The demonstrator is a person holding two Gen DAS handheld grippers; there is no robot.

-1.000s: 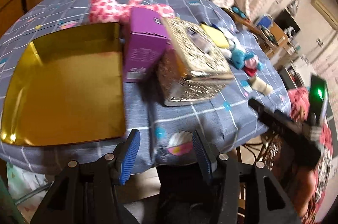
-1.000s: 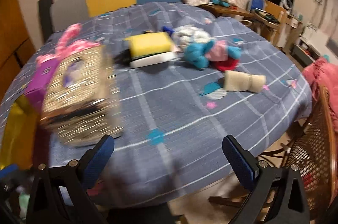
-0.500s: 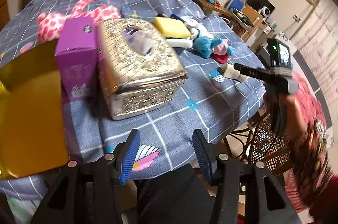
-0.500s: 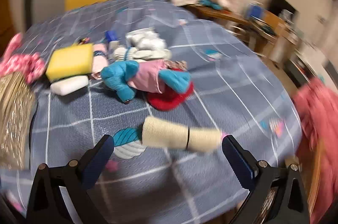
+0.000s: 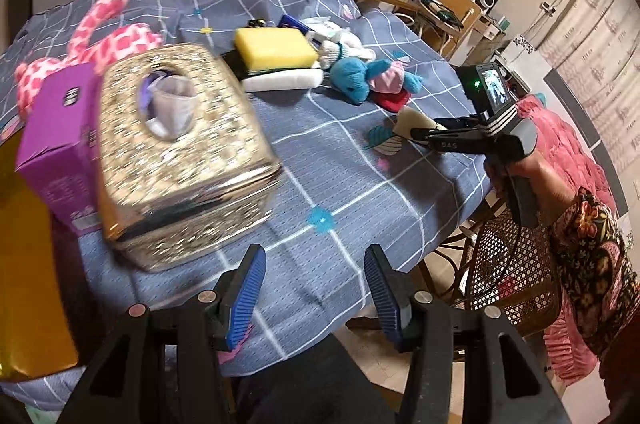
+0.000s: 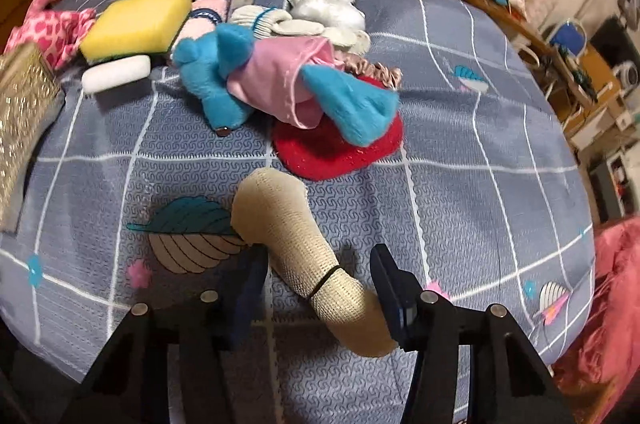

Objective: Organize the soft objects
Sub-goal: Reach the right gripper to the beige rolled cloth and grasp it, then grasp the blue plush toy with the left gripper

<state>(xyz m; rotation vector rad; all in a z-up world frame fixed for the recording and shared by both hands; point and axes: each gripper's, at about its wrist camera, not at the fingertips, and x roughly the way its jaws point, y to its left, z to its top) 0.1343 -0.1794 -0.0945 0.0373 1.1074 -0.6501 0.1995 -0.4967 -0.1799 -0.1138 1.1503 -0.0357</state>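
A beige rolled bandage (image 6: 308, 256) with a black band lies on the blue checked tablecloth (image 6: 460, 160), between the open fingers of my right gripper (image 6: 316, 288). Beyond it lie a red round cloth (image 6: 336, 152), a blue plush toy (image 6: 256, 80) in pink cloth, white socks (image 6: 304, 20), a yellow sponge (image 6: 136, 20) and a pink spotted plush (image 6: 48, 28). My left gripper (image 5: 312, 288) is open and empty at the table's near edge. In the left wrist view the right gripper (image 5: 444, 138) reaches over the bandage (image 5: 412, 118).
A glittery gold tissue box (image 5: 176, 152) and a purple carton (image 5: 56, 140) stand at the left, beside a gold tray (image 5: 24, 264). A white soap-like bar (image 6: 116, 74) lies by the sponge. A wicker chair (image 5: 512, 264) stands at the table's right edge.
My right gripper has moved forward and down to the bandage, which now lies between its fingers. My left gripper has swung right, away from the gold tray.
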